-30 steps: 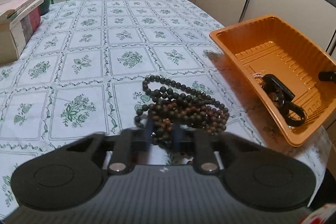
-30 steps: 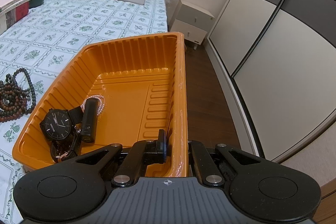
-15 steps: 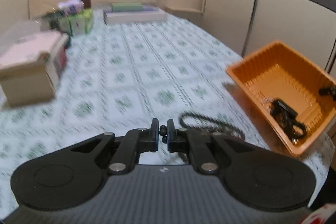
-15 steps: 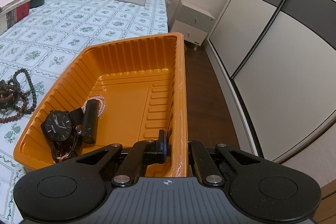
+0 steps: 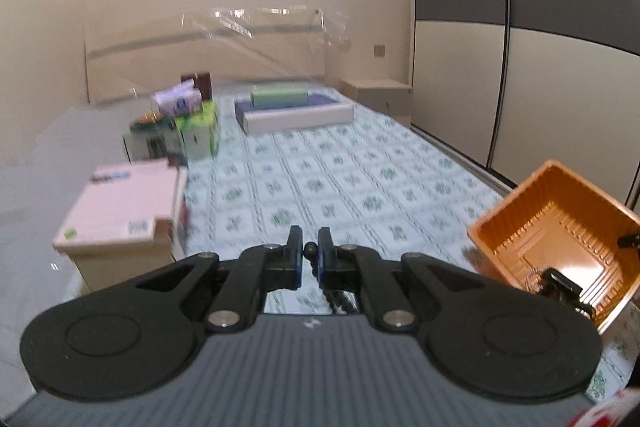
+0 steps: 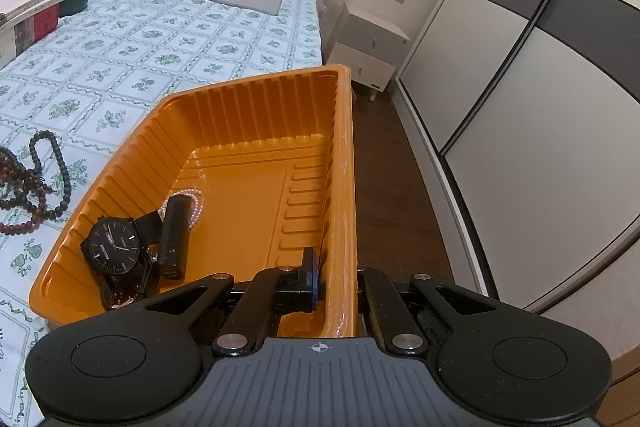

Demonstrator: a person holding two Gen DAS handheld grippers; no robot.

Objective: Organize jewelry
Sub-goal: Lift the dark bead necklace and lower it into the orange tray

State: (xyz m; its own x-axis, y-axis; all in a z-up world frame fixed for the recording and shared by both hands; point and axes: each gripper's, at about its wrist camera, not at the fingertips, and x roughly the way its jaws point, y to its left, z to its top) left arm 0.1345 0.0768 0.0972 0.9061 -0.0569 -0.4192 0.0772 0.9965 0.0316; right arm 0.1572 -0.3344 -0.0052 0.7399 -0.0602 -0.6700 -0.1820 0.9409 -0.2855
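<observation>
Basically left gripper [image 5: 309,251] is almost fully closed, pads pinching a dark round bead of the bead necklace [image 5: 310,250]; more beads of the strand hang below, between the gripper's arms. Right gripper [image 6: 336,269] is clamped tight on the near right wall of the orange tray [image 6: 256,99]: one finger inside the tray, the other outside the wall.

Left view is blurred and shows the tray at far right, tilted, sitting at the edge of the floral cloth [image 5: 320,179], plus a pale cardboard box [image 5: 124,211] at left. Only the right view shows the tray contents clearly: a black watch [image 6: 114,247] with a round dark face, a black cylinder [image 6: 174,237] lying against it, and a small pearly bracelet [image 6: 192,205] partly under the cylinder. It also shows the rest of the bead strands, dark and reddish-brown, piled on the cloth left of the tray, at the frame edge.

Tray is glossy ribbed plastic, rectangular with rounded corners. Cloth is white with green flower squares.
</observation>
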